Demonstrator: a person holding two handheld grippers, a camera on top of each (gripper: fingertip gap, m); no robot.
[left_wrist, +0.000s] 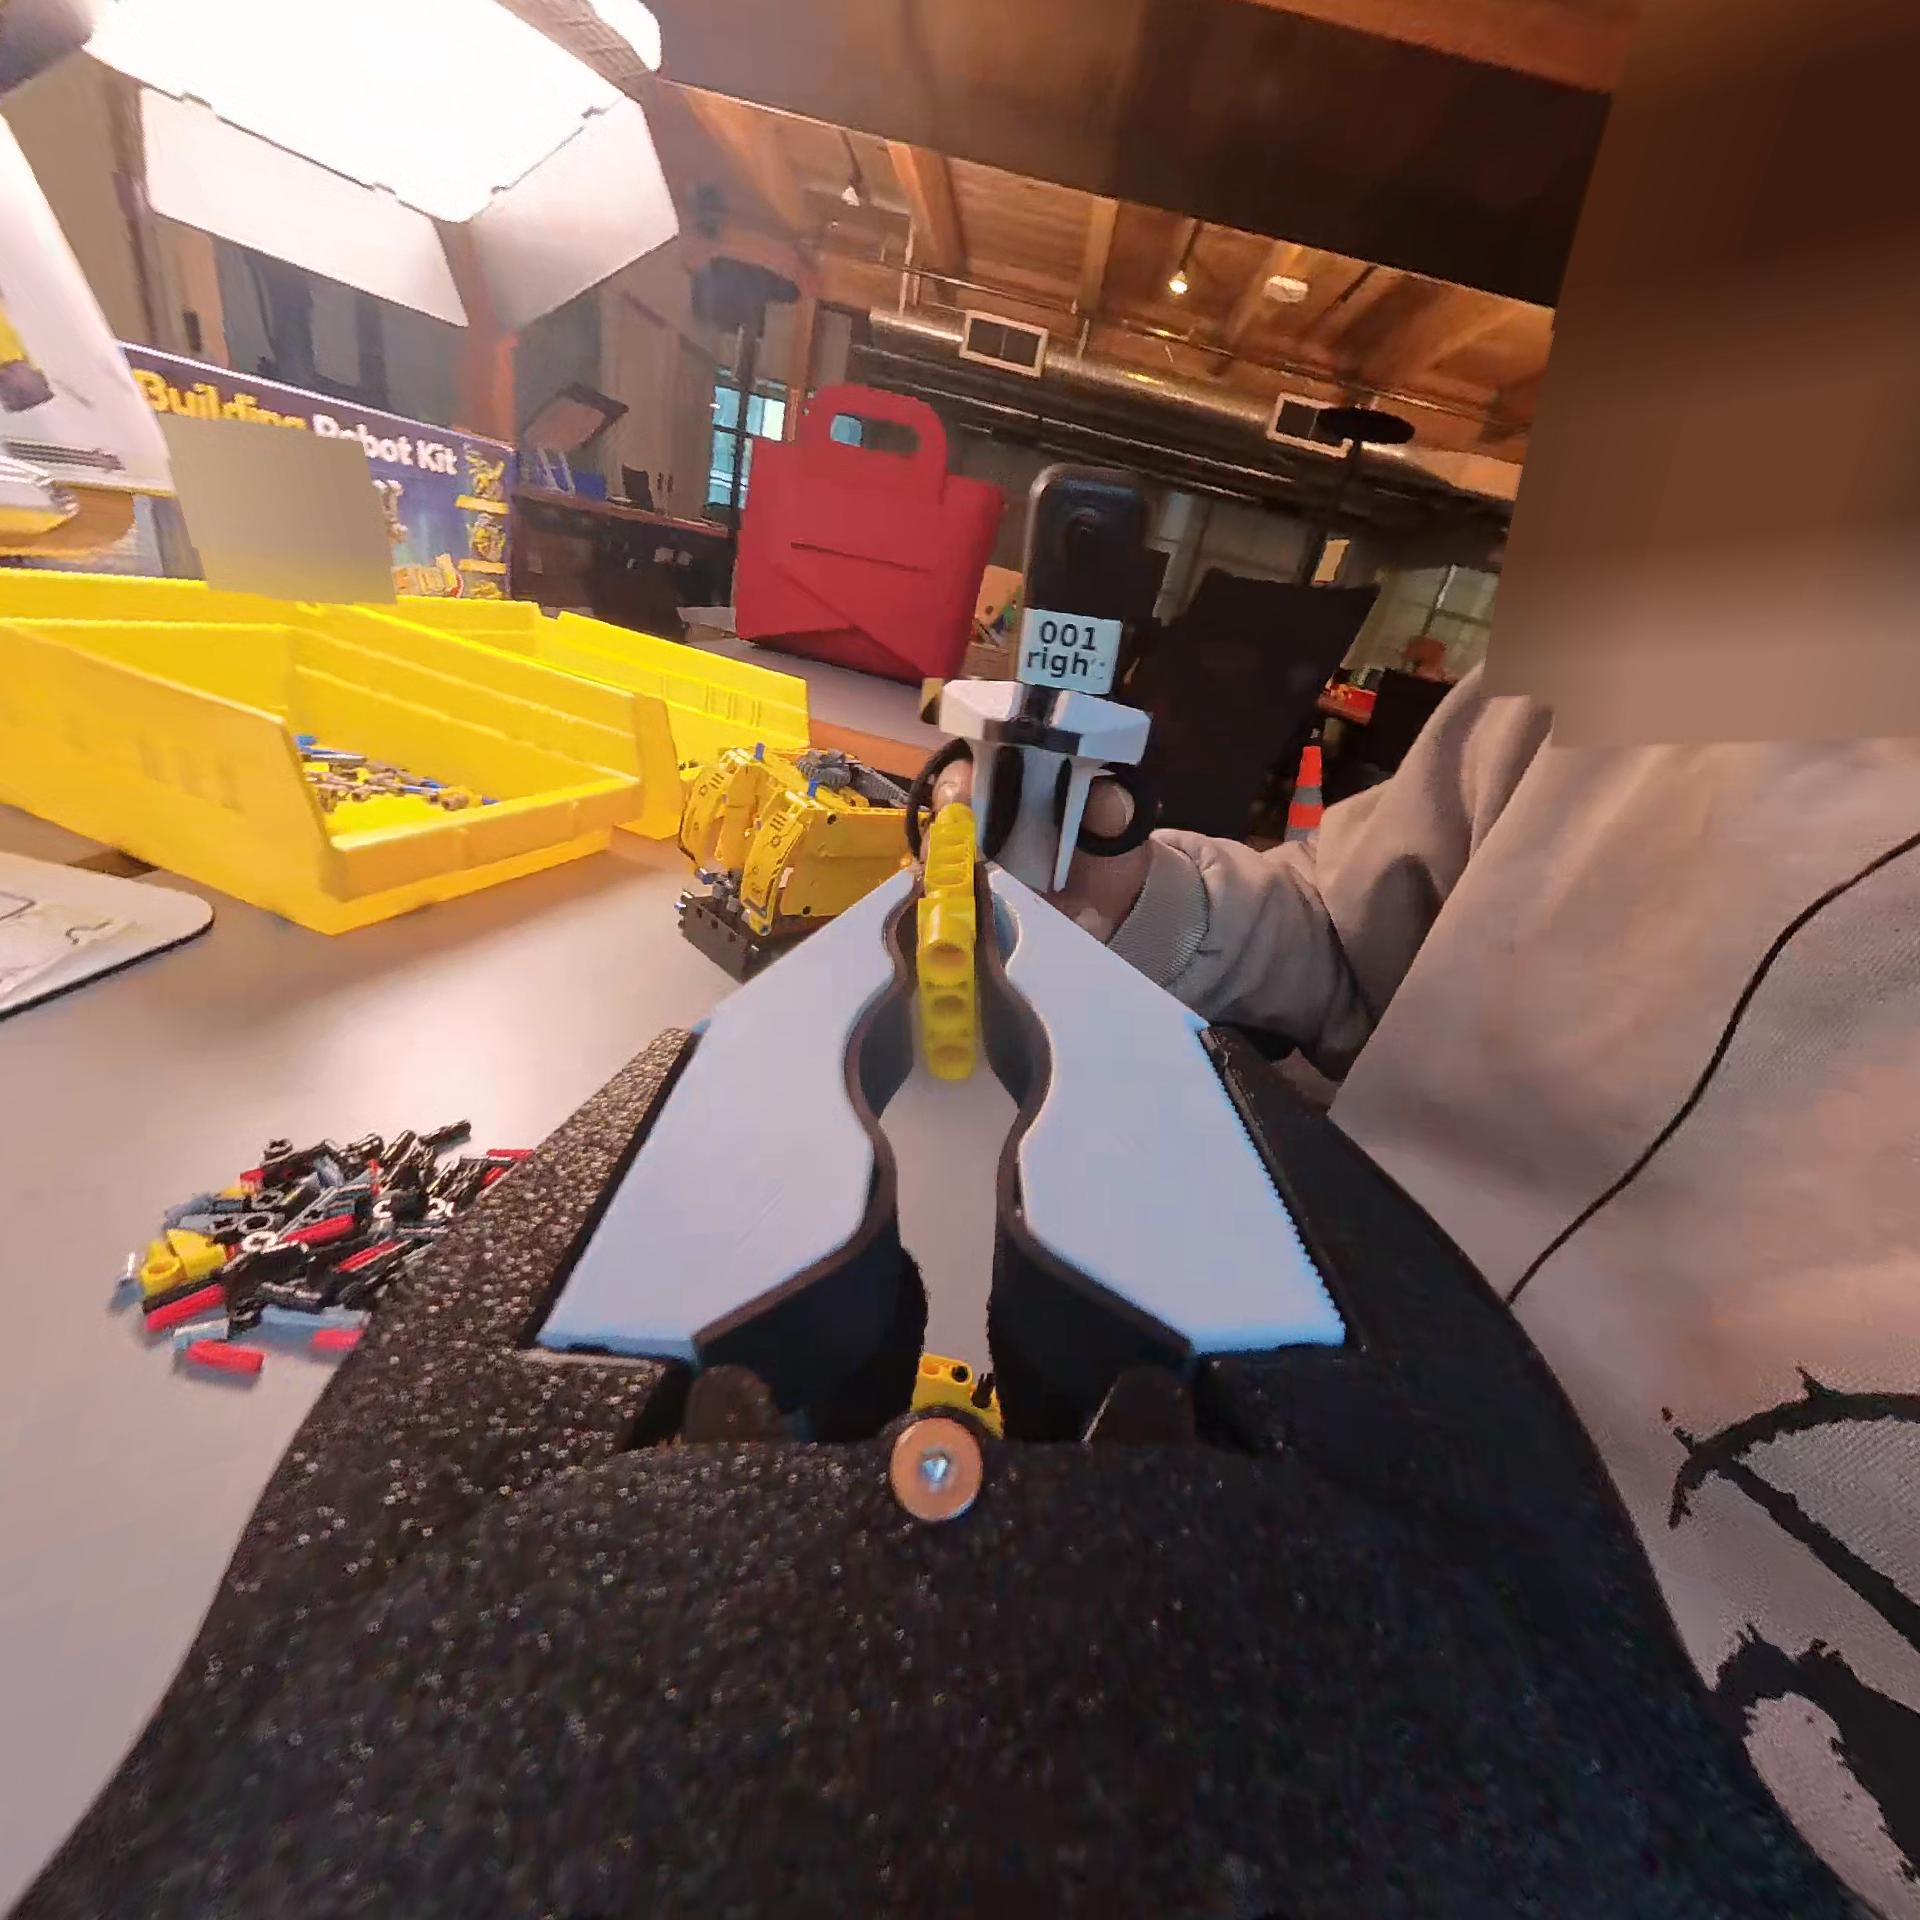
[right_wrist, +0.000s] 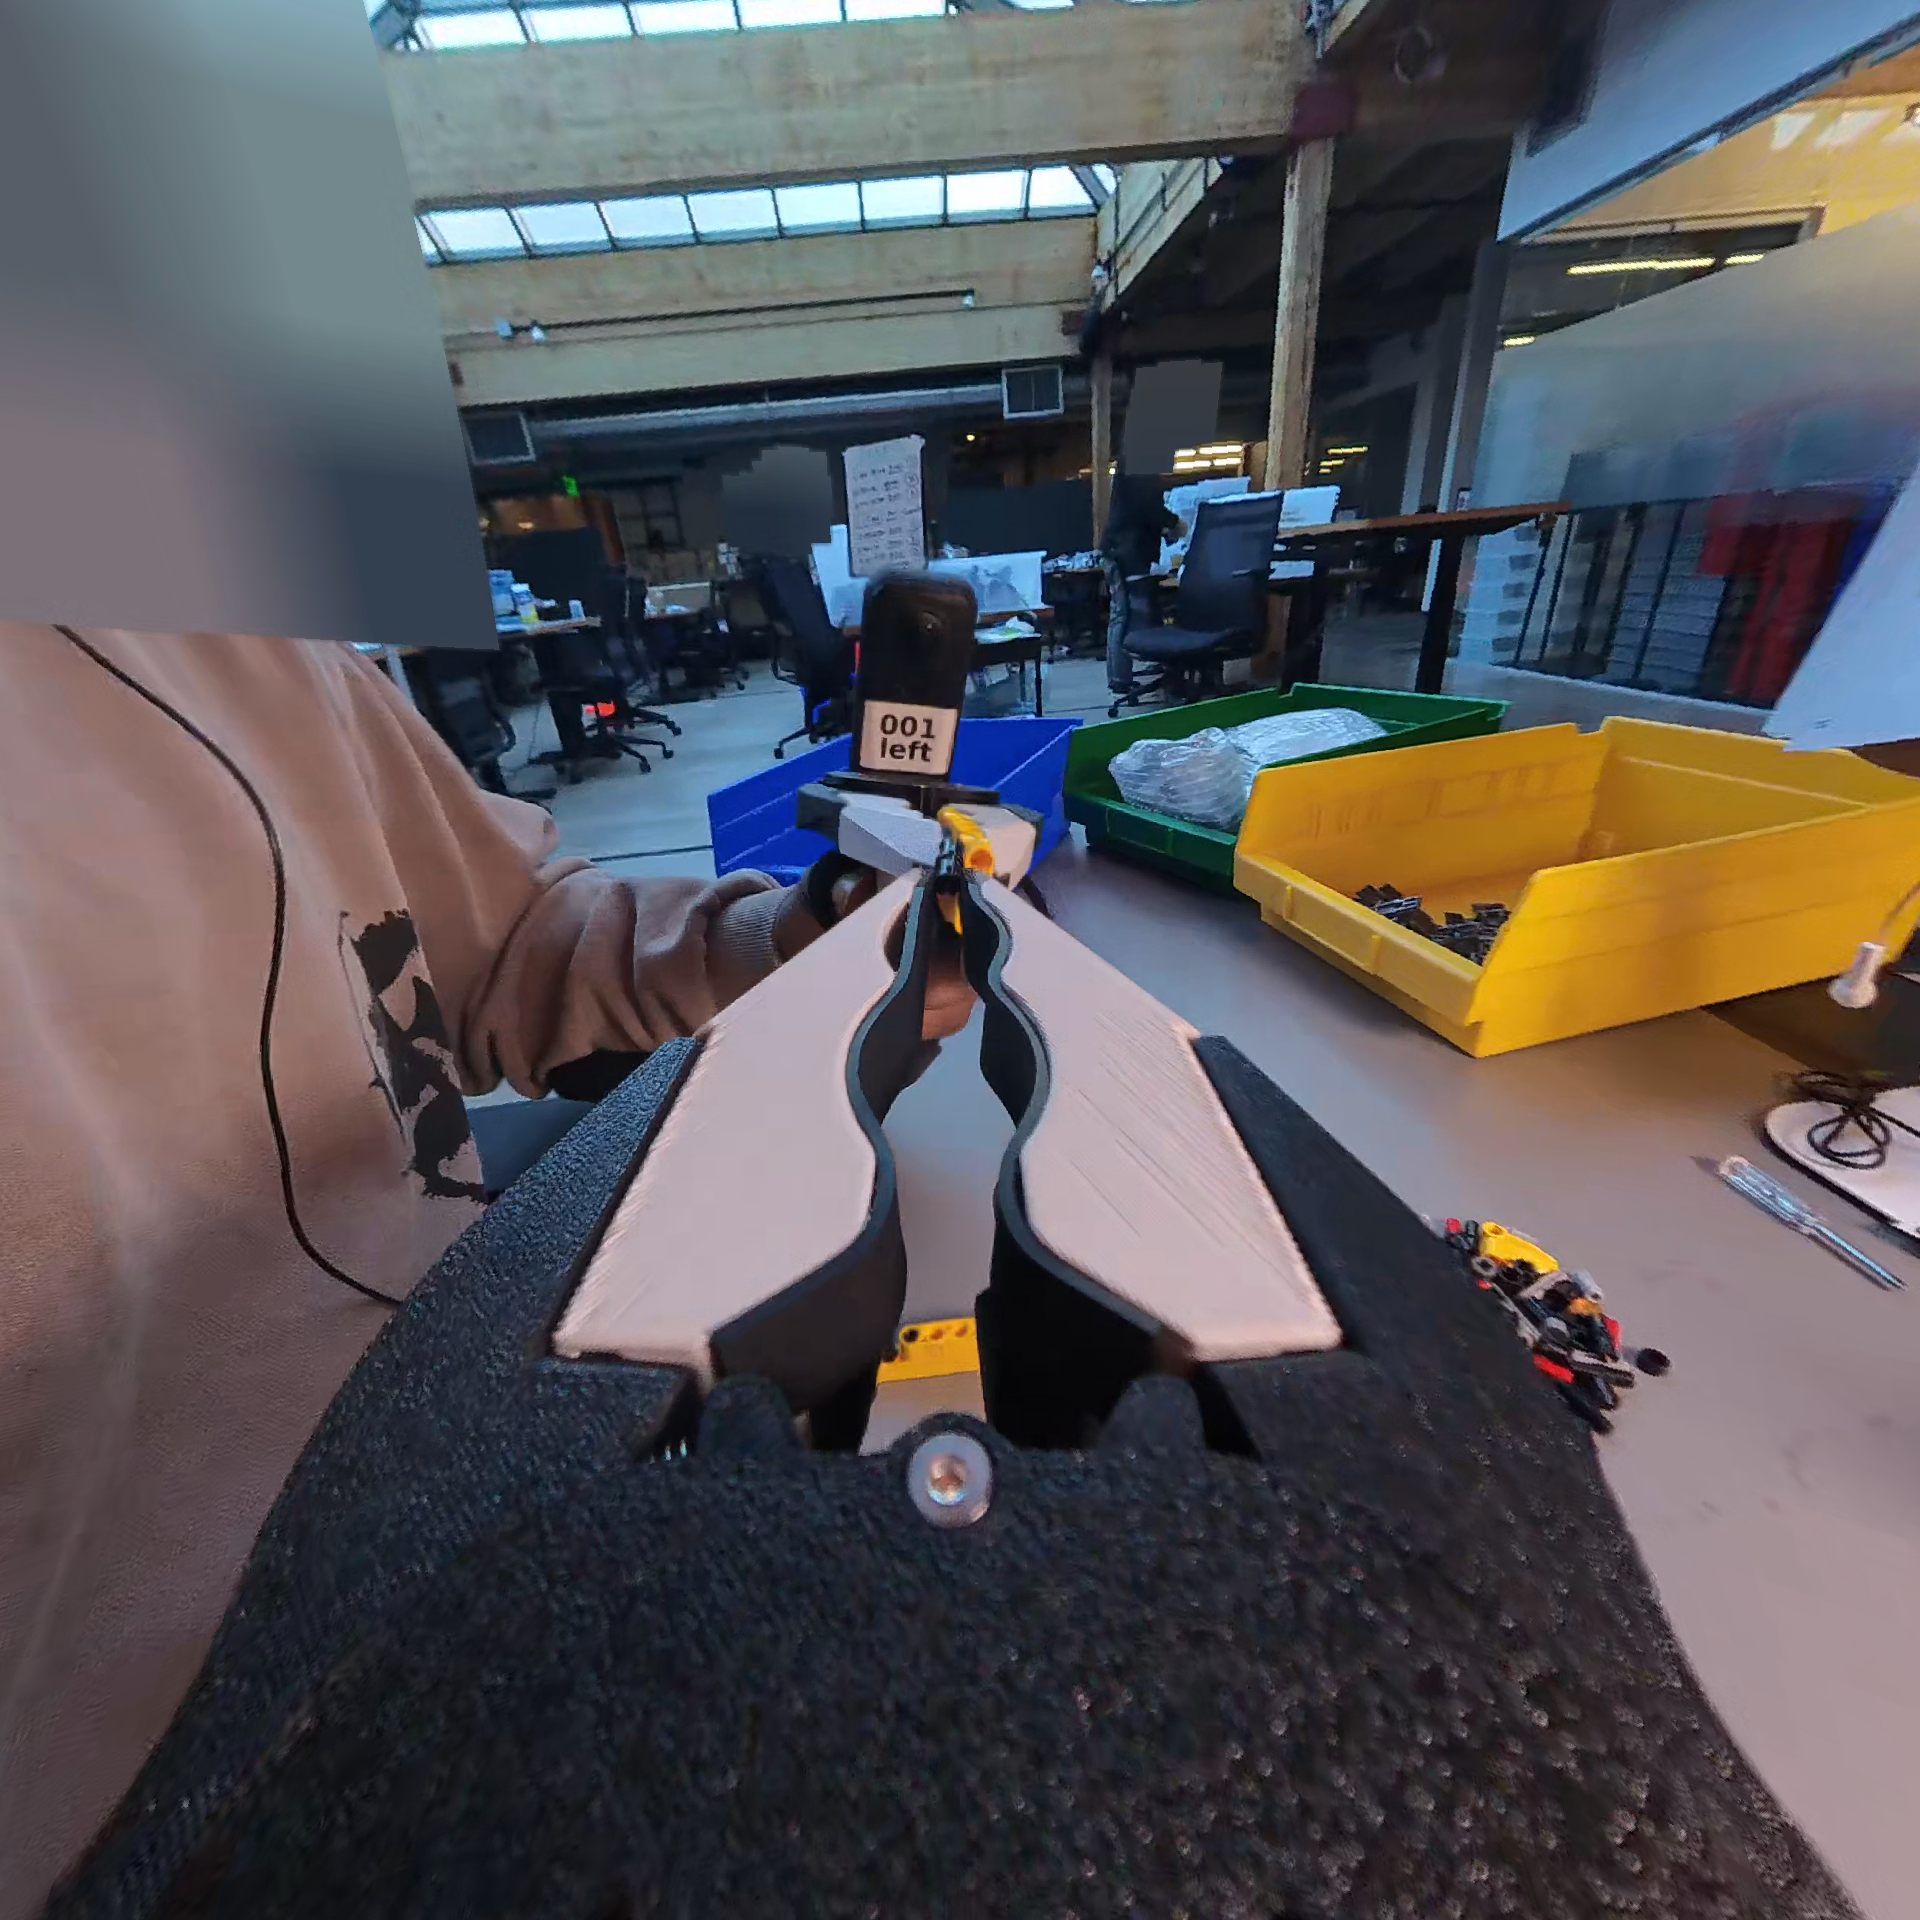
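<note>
Both claws tip to tip, left claw (left_wrist: 948, 914) gripping yellow beam (left_wrist: 948, 966), right claw (right_wrist: 948, 894) pinching it

Left tongs (left_wrist: 951, 914): pale grey fingers edged in black, set in a speckled black housing. They grip a yellow perforated beam (left_wrist: 948, 961). Right tongs (right_wrist: 948, 896): same grey-and-black scheme, closed on a small yellow and black piece (right_wrist: 958, 847).

Desk (left_wrist: 312, 1039): plain grey. Loose parts pile (left_wrist: 301, 1236): black, red, grey and yellow mixed. Yellow bin (left_wrist: 343, 769): solid yellow. Blue bin (right_wrist: 769, 805): solid blue. Green bin (right_wrist: 1143, 821): solid green. Bag (left_wrist: 862, 540): solid red. Built model (left_wrist: 790, 842): yellow on a black base. Sleeve (left_wrist: 1340, 914): beige, the garment carrying a black print.
</note>
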